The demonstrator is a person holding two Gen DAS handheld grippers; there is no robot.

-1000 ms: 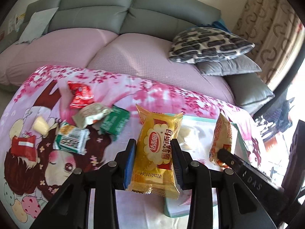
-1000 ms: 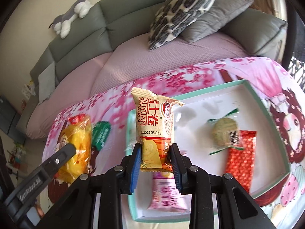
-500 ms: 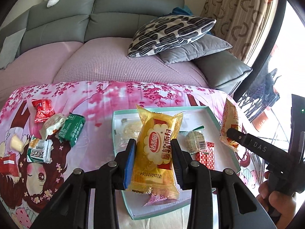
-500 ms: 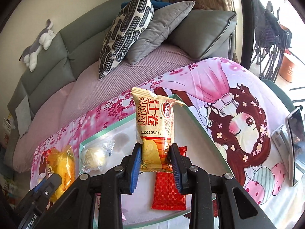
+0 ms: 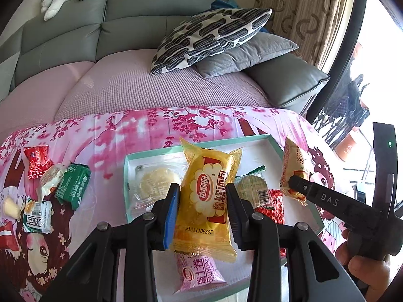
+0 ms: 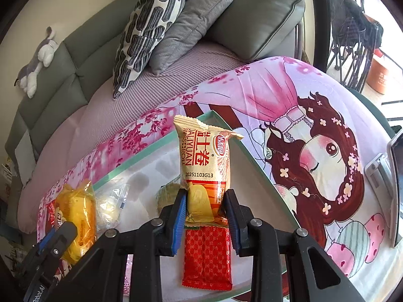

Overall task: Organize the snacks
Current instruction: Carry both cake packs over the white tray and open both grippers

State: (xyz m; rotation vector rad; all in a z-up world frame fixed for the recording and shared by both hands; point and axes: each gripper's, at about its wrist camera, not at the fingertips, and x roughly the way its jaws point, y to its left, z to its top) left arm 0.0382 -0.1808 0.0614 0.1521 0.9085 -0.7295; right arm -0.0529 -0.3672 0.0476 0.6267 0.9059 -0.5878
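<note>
My left gripper is shut on a yellow soft-bread packet and holds it above the white tray with a teal rim. My right gripper is shut on a beige Swiss-roll packet, upright over the tray's right part; it also shows in the left wrist view. In the tray lie a pale round cake, a green-edged round cake, a red packet and a pink Swiss-roll packet.
Several loose snacks lie on the pink cartoon cloth left of the tray: a red packet, a green one, a white-green one. A sofa with cushions stands behind. A phone stand is at the right.
Both grippers have swung to the right with their packets. The tray has come under them; the loose snacks have slid to the left edge of the left wrist view.
</note>
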